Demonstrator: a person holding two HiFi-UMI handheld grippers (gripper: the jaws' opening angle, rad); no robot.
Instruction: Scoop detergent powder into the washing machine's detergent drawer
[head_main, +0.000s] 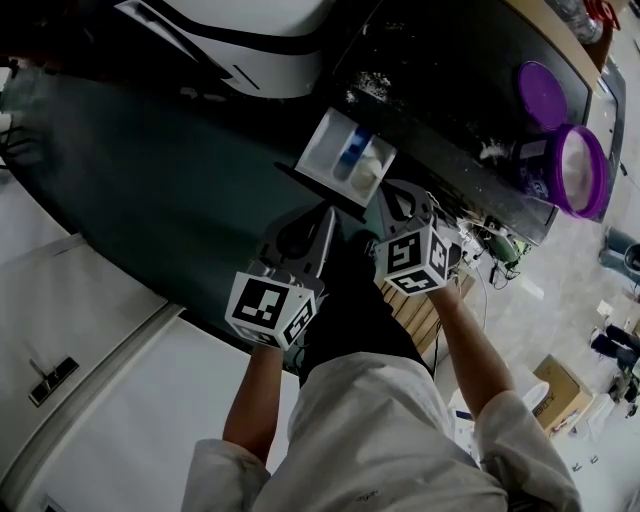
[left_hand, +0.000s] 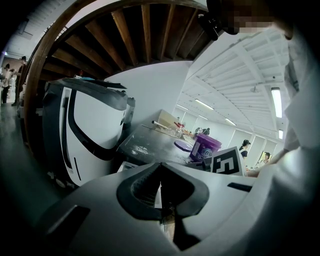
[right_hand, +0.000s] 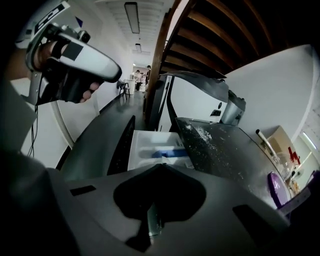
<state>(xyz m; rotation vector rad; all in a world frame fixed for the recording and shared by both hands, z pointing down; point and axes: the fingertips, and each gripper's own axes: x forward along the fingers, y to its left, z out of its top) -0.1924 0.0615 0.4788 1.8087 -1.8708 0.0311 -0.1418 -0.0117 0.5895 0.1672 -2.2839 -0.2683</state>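
Just short of the open drawer's (head_main: 322, 146) front edge, left gripper (head_main: 323, 222) and right gripper (head_main: 398, 198) sit clenched, empty; tub (head_main: 578, 172) stands well apart.

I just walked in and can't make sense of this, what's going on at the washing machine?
A person stands at the washing machine with a two-jaw gripper in each hand. The detergent drawer is pulled open. The left gripper and right gripper hover just short of it, jaws shut, holding nothing. The purple tub sits open on the machine's top, its lid beside it.
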